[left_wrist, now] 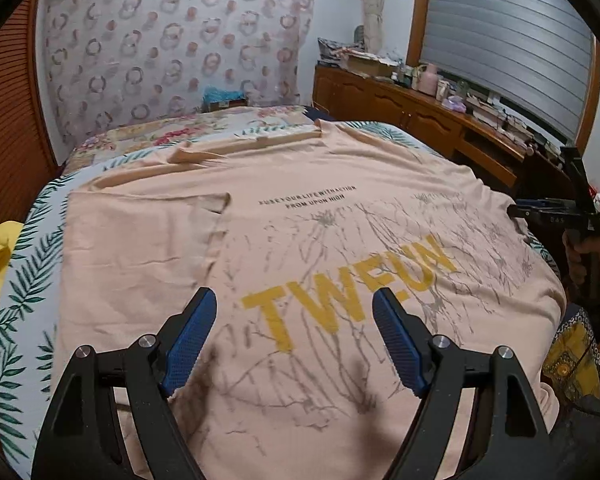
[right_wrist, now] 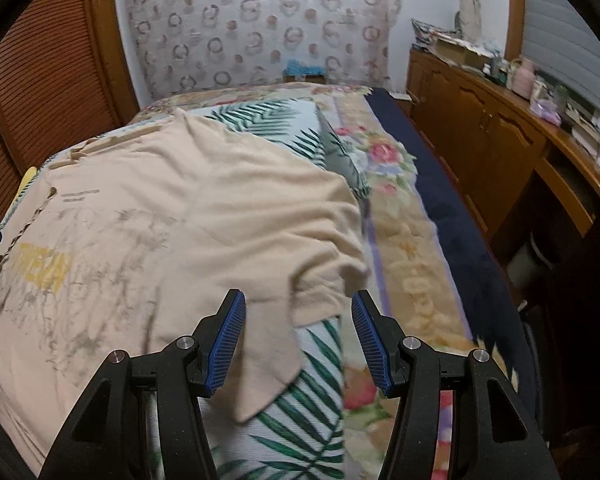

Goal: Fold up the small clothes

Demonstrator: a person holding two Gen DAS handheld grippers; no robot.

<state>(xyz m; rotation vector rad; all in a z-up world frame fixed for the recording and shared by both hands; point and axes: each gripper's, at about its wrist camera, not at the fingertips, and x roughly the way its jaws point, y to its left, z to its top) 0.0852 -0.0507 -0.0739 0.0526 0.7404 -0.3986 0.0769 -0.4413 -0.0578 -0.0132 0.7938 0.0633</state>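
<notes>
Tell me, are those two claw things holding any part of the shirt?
No. The left gripper hovers open over the peach T-shirt; the right gripper straddles its sleeve, pads clear, holding nothing.

Your shirt (left_wrist: 300, 240) reads "TWFUN" in big yellow letters, third and fourth unclear. Above that word, two small dark lines; second reads roughly "FROM UPON HIGH", first too blurred. Right wrist view: same print, unreadable.

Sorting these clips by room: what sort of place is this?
Most likely a home bedroom: a peach T-shirt lies spread on a bed with a leaf-print sheet, beside a cluttered wooden sideboard under a shuttered window.
</notes>
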